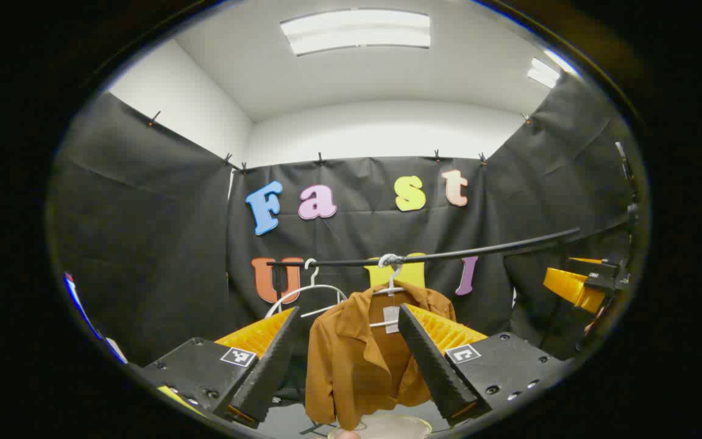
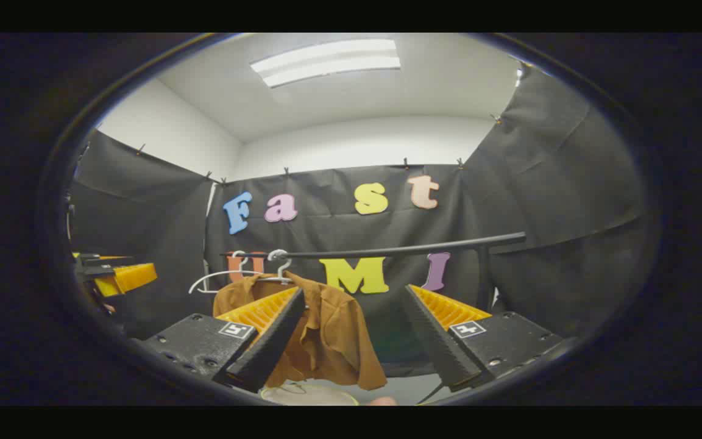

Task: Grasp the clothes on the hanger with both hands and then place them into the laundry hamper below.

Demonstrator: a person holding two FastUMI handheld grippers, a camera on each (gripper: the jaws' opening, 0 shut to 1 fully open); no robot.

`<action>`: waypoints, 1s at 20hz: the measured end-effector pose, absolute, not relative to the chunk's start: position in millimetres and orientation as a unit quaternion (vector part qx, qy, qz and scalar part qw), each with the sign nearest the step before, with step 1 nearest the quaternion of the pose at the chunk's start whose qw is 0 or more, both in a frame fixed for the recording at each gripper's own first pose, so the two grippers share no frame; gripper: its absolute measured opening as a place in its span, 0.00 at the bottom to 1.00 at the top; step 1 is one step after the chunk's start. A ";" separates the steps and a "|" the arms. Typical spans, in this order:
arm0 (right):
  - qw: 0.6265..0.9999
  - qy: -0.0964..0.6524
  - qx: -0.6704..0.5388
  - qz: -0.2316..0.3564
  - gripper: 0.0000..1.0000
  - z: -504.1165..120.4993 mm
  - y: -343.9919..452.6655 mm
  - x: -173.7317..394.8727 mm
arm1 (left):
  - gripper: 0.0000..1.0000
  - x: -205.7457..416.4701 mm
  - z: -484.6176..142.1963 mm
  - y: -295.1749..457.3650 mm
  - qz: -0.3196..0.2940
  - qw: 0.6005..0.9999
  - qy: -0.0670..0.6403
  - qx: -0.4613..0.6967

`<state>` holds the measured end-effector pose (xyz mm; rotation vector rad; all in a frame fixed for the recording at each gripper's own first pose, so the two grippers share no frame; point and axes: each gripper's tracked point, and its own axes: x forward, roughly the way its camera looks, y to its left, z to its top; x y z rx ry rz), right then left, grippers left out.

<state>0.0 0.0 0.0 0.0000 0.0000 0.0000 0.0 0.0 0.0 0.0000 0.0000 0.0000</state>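
Left gripper view: the left gripper (image 1: 346, 360), jaws spread wide and holding nothing, faces a brown shirt (image 1: 360, 360) on a white hanger (image 1: 390, 286) under the black rail (image 1: 448, 253); an empty hanger (image 1: 305, 292) hangs beside it. Right gripper view: the right gripper (image 2: 351, 341), equally spread, sits short of the shirt, the pale hamper rim (image 2: 308, 393) below.

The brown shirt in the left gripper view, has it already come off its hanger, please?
No, the brown shirt hangs on its white hanger, hooked over the black rail.
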 end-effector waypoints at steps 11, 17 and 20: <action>1.000 0.024 0.001 -0.001 1.00 -25.5 -19.2 23.2 | 0.99 15.9 -12.5 0.0 0.028 1.000 0.007 -0.004; 0.999 0.035 -0.004 -0.002 1.00 -42.8 -25.7 31.4 | 0.99 21.7 -28.4 -6.1 0.031 0.999 0.020 -0.007; 0.998 0.056 -0.004 0.007 1.00 -66.8 -26.8 36.5 | 0.99 22.6 -45.7 -15.7 0.041 0.998 0.036 -0.021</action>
